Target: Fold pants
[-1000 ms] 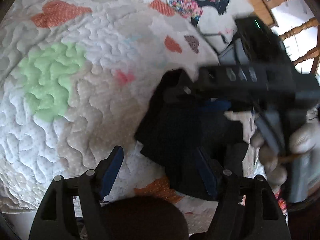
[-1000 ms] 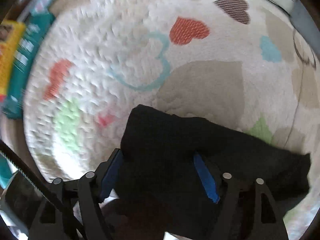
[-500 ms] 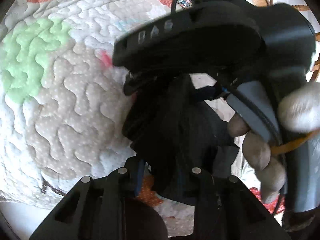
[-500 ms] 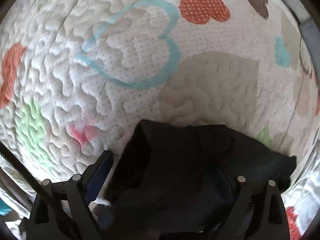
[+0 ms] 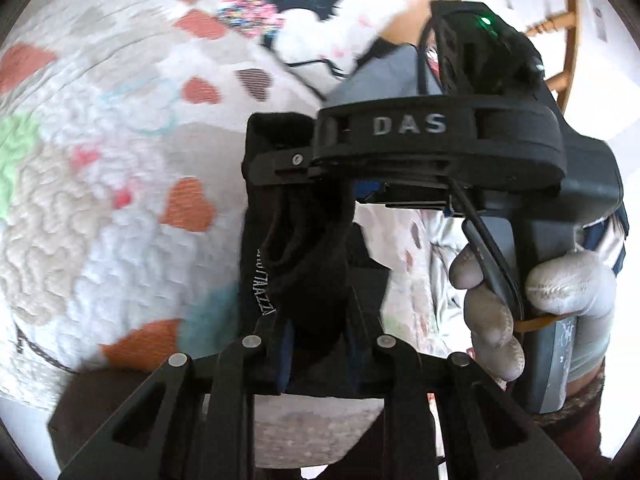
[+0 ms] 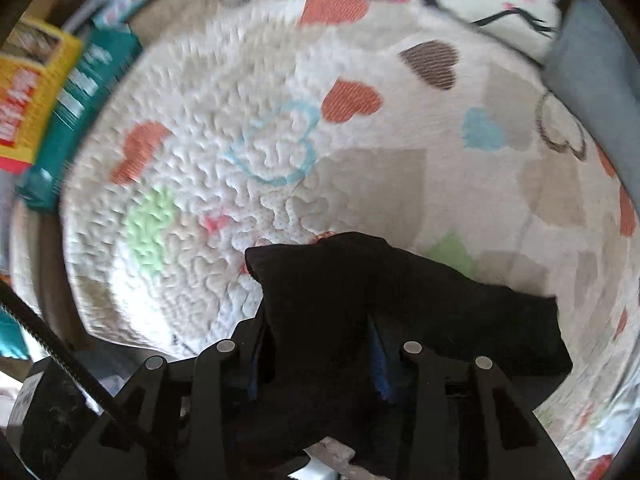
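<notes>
Left wrist view: my left hand-held gripper (image 5: 318, 346) has its jaws closing on a bunched fold of the black pants (image 5: 296, 248), raised over the heart-patterned quilt (image 5: 100, 208). The right hand-held gripper (image 5: 312, 168) (lettered "DAS"), held in a gloved hand (image 5: 520, 300), holds the fabric's upper end.

Right wrist view: the right hand-held gripper (image 6: 316, 360) has its jaws closing, with pants (image 6: 400, 300) between the blue pads, above the quilt (image 6: 248, 160).
</notes>
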